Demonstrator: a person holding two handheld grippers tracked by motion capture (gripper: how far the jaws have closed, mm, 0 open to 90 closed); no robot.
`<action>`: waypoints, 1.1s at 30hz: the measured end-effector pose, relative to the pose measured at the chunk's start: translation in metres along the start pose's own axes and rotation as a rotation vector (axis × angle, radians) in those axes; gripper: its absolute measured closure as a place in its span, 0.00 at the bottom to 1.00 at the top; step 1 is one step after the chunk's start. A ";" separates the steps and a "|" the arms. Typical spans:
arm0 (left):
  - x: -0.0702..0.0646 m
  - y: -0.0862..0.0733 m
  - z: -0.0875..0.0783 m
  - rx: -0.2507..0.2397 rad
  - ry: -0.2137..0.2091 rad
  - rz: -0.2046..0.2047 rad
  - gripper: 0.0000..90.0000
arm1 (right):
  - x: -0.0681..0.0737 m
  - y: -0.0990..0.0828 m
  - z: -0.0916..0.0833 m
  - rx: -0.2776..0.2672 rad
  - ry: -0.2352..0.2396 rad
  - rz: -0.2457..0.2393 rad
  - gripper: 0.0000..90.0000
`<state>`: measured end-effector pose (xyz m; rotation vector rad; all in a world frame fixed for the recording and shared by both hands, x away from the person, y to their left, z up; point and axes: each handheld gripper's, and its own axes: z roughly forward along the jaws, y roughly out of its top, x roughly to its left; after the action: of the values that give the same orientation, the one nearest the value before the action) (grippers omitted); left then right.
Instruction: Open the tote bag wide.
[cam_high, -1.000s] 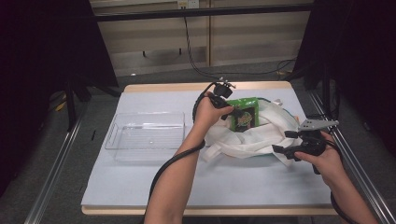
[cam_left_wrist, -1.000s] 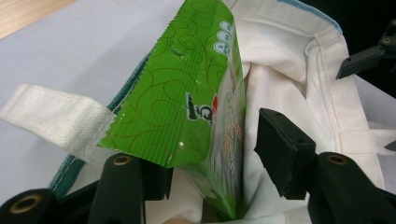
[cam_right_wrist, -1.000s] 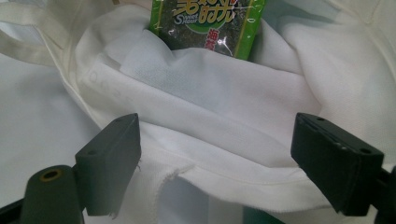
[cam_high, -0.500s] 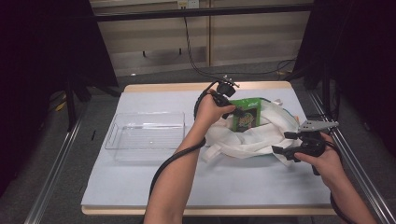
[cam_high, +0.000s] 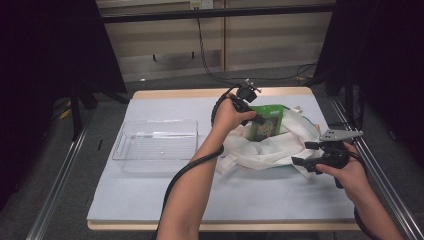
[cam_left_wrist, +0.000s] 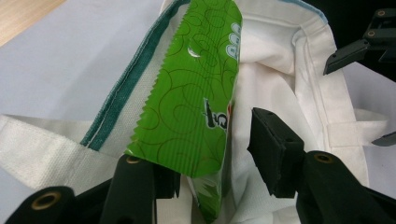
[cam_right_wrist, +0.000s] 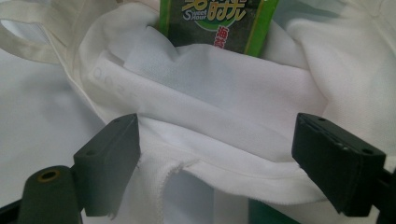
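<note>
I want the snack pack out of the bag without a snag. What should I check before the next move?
1. Green foil snack packet between the left gripper jaws: ok, though one pad stands off it, so a firm grip: cannot tell; the jaws have just been closing.
2. Packet top clear of the white cloth tote bag: ok; its lower end sits inside.
3. Right gripper holding the bag rim: not ok, jaws wide, cloth between them untouched.
4. Bag handle clear of the packet: ok.
5. Clear plastic tray ready to its left: ok, nothing in it.
</note>
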<state>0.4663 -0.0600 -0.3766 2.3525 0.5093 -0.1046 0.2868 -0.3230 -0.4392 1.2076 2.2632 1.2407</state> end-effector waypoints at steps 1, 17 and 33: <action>0.000 0.000 -0.001 0.001 -0.001 0.005 0.61 | 0.000 0.000 0.000 0.000 0.001 0.000 0.17; -0.005 0.003 -0.003 0.047 -0.004 0.050 0.79 | 0.000 -0.001 0.000 -0.002 0.001 -0.001 0.17; -0.008 -0.003 -0.018 0.090 0.010 0.070 0.79 | 0.001 0.000 0.000 0.000 0.002 -0.004 0.17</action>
<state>0.4564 -0.0488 -0.3635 2.4574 0.4345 -0.0844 0.2859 -0.3221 -0.4395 1.2014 2.2663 1.2411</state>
